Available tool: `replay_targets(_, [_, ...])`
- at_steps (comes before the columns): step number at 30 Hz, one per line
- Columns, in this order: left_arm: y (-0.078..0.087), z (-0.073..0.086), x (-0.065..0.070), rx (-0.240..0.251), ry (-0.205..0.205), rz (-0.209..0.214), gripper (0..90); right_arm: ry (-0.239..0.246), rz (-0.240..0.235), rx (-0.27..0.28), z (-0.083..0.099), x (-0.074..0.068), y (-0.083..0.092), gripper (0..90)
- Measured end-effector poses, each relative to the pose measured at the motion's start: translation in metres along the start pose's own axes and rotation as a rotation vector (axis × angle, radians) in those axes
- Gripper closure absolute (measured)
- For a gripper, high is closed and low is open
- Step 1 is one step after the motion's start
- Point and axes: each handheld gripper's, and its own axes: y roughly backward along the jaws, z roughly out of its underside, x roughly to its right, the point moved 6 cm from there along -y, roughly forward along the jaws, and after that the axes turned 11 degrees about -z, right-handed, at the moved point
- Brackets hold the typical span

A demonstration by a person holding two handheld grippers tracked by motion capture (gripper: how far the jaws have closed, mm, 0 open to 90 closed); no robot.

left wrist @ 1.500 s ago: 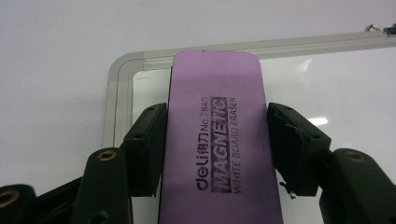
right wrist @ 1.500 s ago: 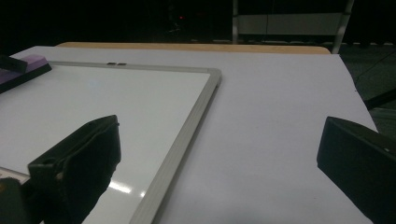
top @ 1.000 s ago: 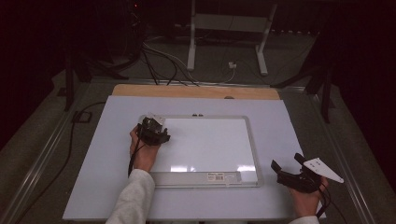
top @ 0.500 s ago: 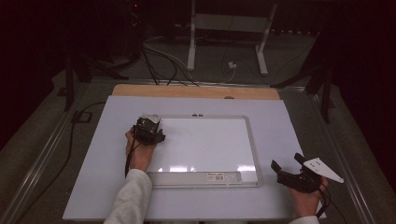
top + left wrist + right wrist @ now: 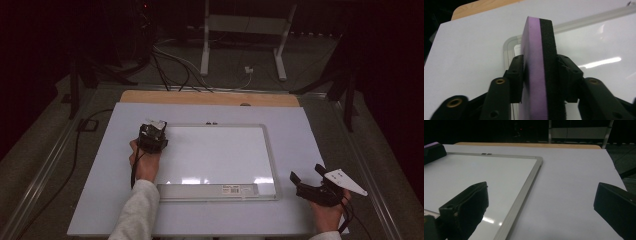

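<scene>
A whiteboard (image 5: 215, 155) with a silver frame lies flat on the white tabletop (image 5: 300, 130). Over its upper left corner my left gripper (image 5: 152, 136) is shut on an eraser (image 5: 537, 32), a purple foam block with a black felt face standing on edge between the pads. These jaws have just been closing on it. My left gripper (image 5: 541, 61) points toward the board's rounded corner. The right gripper (image 5: 305, 172) rests open just off the board's lower right corner, nothing between its jaws. From the right gripper (image 5: 541, 187) the eraser (image 5: 434, 151) shows far off at the left.
A pen tray with a label (image 5: 235, 189) runs along the whiteboard's near edge. A wooden strip (image 5: 210, 97) borders the table's far side. Behind it, on the dark floor, are cables (image 5: 175, 65) and a metal stand (image 5: 245, 30).
The left gripper has slid a little to the left, to the board's left edge. The right gripper has stayed where it was.
</scene>
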Motion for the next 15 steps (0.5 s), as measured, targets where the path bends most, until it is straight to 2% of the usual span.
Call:
replay_targets(3, [0.000,0.000,-0.003,0.002,0.020,0.003,62.9,-0.001,0.000,0.000,0.000,0.000,0.000,0.0])
replay_targets(7, [0.001,-0.002,-0.007,0.010,0.073,0.005,63.5,-0.002,-0.001,0.000,0.000,0.000,0.000,0.0])
replay_targets(10, [0.000,-0.002,-0.010,-0.004,0.102,0.001,63.8,-0.002,-0.001,-0.001,0.000,0.000,0.000,0.0])
replay_targets(15, [-0.003,0.001,-0.012,-0.030,0.159,0.022,64.0,-0.003,0.000,0.001,0.000,0.000,0.000,0.0])
